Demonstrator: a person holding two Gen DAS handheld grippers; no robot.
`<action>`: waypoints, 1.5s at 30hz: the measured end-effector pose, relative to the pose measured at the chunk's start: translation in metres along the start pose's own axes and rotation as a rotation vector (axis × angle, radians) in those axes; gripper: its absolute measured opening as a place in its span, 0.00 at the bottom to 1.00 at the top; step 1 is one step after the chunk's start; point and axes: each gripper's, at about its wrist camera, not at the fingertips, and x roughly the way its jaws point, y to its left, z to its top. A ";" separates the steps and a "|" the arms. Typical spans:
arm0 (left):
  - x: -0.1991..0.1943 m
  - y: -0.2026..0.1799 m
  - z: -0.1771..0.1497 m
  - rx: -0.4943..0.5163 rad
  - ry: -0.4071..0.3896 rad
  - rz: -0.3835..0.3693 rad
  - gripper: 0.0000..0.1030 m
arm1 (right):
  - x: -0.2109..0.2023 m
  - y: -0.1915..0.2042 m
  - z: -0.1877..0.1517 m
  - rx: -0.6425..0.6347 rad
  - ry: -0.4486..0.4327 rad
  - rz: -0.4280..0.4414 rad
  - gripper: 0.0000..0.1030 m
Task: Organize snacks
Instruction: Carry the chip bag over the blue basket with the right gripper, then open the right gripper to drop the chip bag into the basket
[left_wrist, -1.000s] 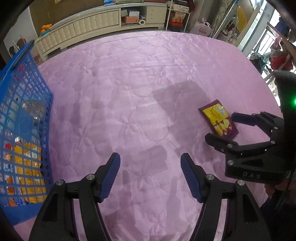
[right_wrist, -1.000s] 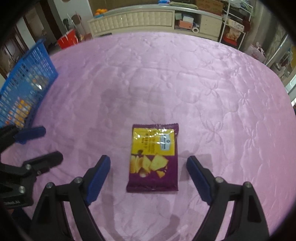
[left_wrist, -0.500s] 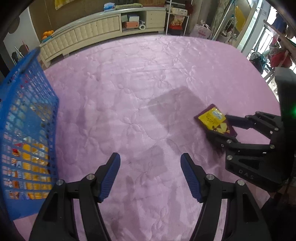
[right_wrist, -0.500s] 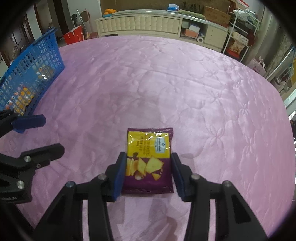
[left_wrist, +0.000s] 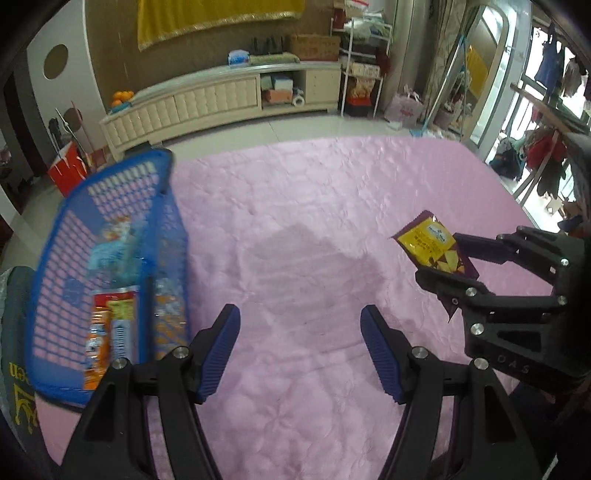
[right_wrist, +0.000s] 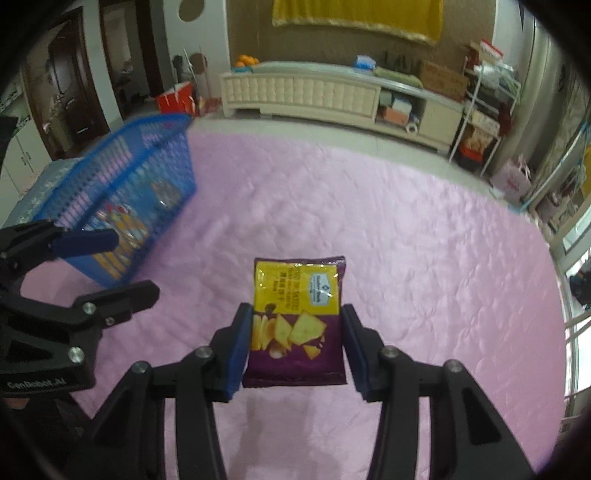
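Left wrist view first: the left gripper (left_wrist: 300, 349) has its jaws spread with nothing between them, just as they stood a second ago. What has changed is over on the right, where the purple-and-yellow foil chip packet (left_wrist: 432, 248) that lay flat on the pink quilted bedspread (left_wrist: 295, 229) a second ago is now up in the air, pinched by the right gripper (left_wrist: 448, 258) and clear of the fabric. The blue plastic lattice basket (left_wrist: 59, 280) fills more of the left side now, and orange and blue snack packs (left_wrist: 110, 332) show inside it.

Right wrist view: a second ago these jaws stood wide either side of the packet; now they are pressed onto its two long edges, and the chip packet (right_wrist: 297, 321) hangs between the blue pads (right_wrist: 239, 343), its top end sticking out forward. The right gripper (right_wrist: 295, 341) has come up off the bedspread (right_wrist: 406, 240) with it. The blue basket (right_wrist: 122, 206) sits off to the left, with the left gripper (right_wrist: 99, 262) between.

So the pick looks done, and by my reading the carry across to the basket comes next.
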 end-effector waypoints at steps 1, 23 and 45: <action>-0.007 0.003 -0.001 0.000 -0.012 0.005 0.64 | -0.007 0.005 0.004 -0.006 -0.013 0.005 0.50; -0.091 0.147 -0.009 -0.115 -0.151 0.150 0.64 | -0.033 0.131 0.082 -0.187 -0.137 0.108 0.50; -0.053 0.243 -0.028 -0.261 -0.074 0.200 0.64 | 0.055 0.204 0.112 -0.353 0.023 0.136 0.50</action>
